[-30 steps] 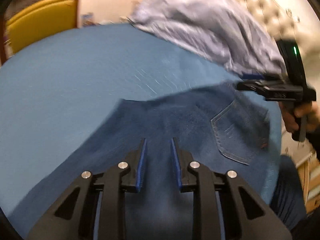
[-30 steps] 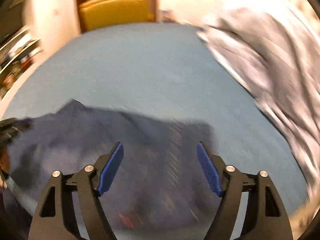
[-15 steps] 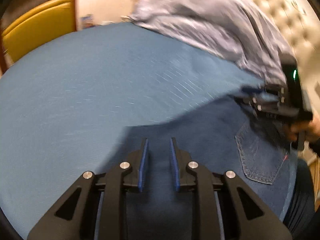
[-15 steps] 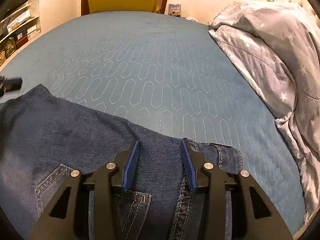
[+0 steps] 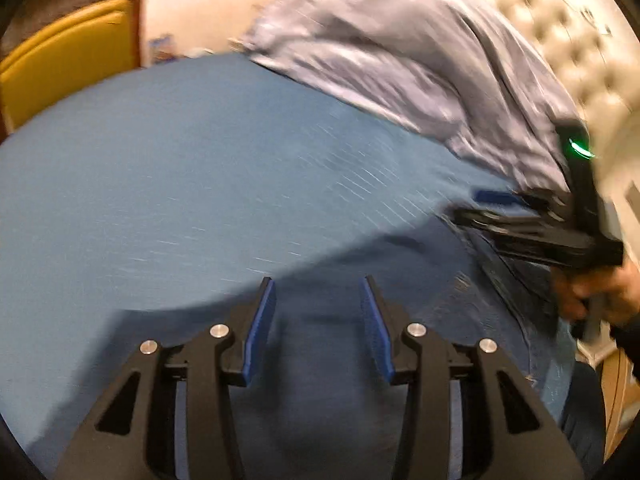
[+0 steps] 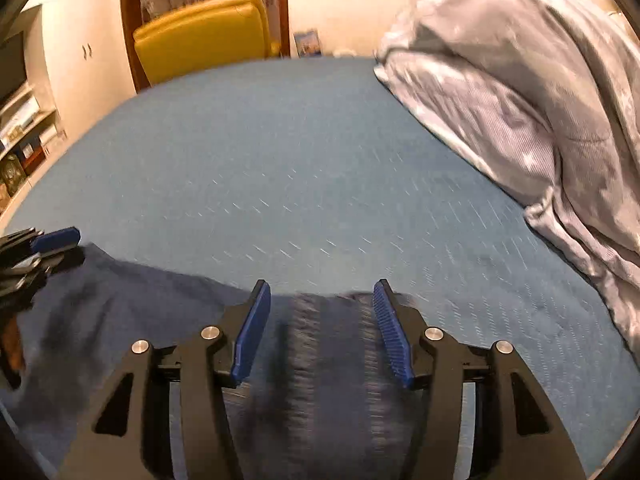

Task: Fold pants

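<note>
Dark denim pants spread flat on blue quilted bed, near edge. Left claw parted wide above pants, gripping nothing. Right claw likewise spread wide over blurred denim, empty. Grey duvet heaped at bed's right side. Yellow chair beyond bed.

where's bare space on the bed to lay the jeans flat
The blue bedspread is bare between the jeans in front, the yellow chair at the far edge and the grey duvet on the right. The near edge is crowded: jeans and both open grippers.
</note>
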